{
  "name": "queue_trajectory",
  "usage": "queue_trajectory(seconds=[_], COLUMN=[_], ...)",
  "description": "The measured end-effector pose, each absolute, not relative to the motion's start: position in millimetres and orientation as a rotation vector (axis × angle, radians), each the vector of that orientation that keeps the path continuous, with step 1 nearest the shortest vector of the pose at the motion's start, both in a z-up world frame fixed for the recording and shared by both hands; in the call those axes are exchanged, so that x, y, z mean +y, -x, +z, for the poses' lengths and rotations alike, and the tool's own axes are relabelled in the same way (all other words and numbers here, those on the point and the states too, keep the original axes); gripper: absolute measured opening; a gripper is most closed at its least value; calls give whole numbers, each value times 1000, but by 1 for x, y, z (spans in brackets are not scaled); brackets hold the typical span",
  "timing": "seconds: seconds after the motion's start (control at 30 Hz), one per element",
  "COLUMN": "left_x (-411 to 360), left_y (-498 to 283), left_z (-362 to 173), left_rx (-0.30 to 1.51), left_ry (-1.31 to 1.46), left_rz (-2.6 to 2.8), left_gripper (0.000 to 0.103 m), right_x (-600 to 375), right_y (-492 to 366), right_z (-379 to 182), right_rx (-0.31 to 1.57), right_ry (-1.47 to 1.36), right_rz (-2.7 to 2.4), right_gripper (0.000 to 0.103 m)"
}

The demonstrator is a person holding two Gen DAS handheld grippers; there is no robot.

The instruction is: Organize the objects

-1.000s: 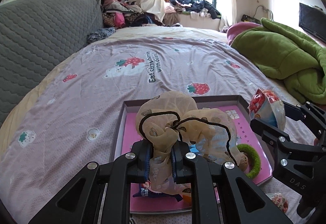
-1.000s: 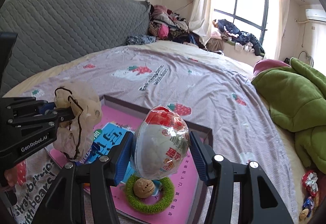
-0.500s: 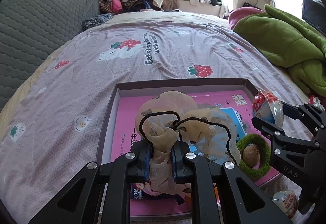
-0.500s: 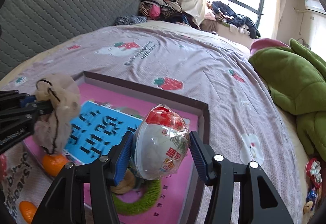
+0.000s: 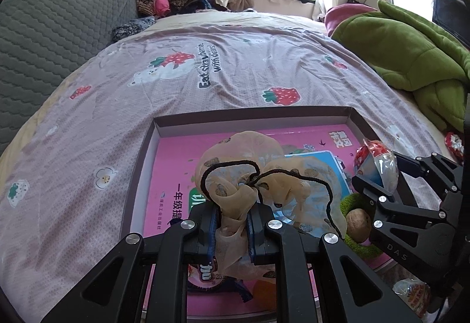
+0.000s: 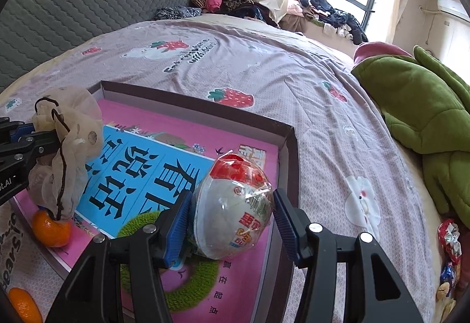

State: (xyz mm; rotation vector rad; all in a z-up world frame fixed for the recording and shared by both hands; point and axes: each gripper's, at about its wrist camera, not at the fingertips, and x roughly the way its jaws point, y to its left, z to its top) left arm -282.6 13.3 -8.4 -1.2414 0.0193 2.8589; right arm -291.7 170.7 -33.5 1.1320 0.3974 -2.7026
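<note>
- I am hovering both grippers over the shallow box (image 6: 289,146) on the bed; its far wall is lying ahead of my fingers, and its pink floor below them
- My right gripper (image 6: 232,215) is pointing forward and tilted down over the box's right corner, its blue pads spread to either side of the wrapped egg-shaped toy (image 6: 235,202); I am not able to tell whether both pads are pressing it. I am judging the toy light and rigid under slippery, crinkly film, so the widest part is the place to hold
- My left gripper (image 5: 232,224) is levelled over the box's near half, jaws narrowed tight on the gauzy scrunchie (image 5: 264,185) bunched ahead of them. I am judging it very light, soft and easily squashed
</note>
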Motion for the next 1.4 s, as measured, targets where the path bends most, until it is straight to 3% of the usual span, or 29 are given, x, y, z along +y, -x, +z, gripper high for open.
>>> queue_trajectory(seconds=[0.53,1.13,1.4], left_x=[18,16,8], left_y=[295,307,310], left_z=[-21,-33,-35], left_rx=[35,38,-16], left_ry=[1318,1412,1472], left_rz=[2821,2781,2739], left_gripper=[18,27,49], right_x=[170,172,172], right_y=[294,296,294], right_z=[-39,-37,-32], right_rx=[397,345,337], right_ry=[-1159,-1196,-1173], right_rz=[-2686,-2671,-2674], right_gripper=[56,56,56])
